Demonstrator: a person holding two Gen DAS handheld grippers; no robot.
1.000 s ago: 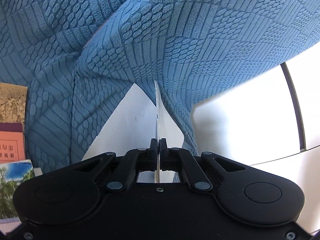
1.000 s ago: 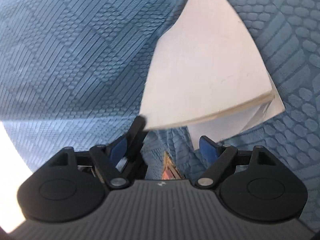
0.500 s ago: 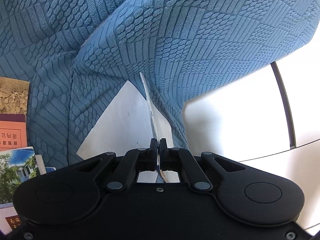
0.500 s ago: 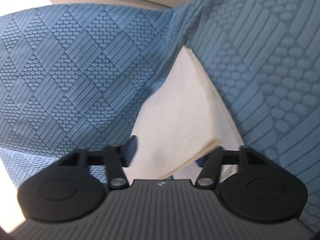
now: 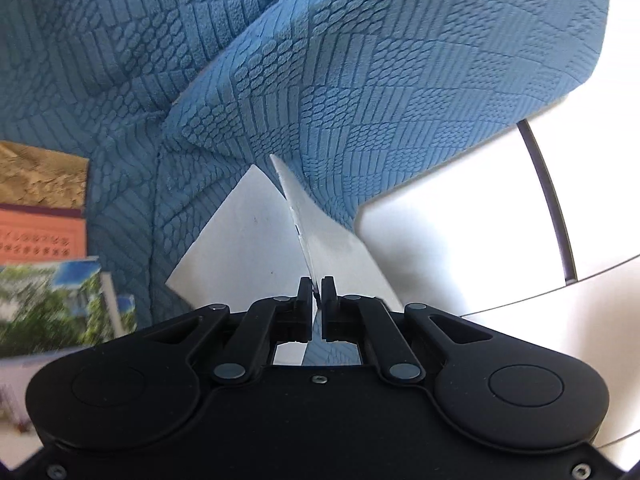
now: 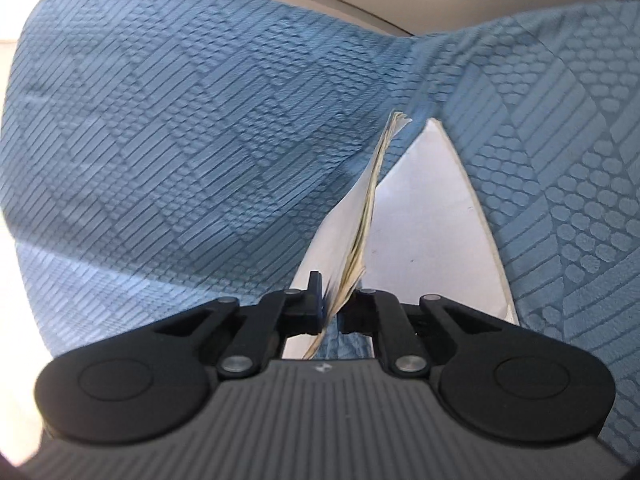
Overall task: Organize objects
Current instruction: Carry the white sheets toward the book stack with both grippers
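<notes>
A white book lies open among blue textured cushions. In the left wrist view my left gripper is shut on the book's thin white cover sheet, which stands on edge above the flat white page. In the right wrist view my right gripper has its jaws closing, with the cream-edged block of pages pinched between the pads. The pages rise in a curve away from the gripper, and a white inner page lies to their right against the cushion.
At the left edge of the left wrist view lie three books: a sandy-brown cover, an orange one and a blurred photo cover. A bright white surface with a dark seam lies to the right.
The right gripper's jaws went from wide apart around the book's edge to closed on the block of pages, which now stands on edge. The left gripper rose a little with the cover sheet.
</notes>
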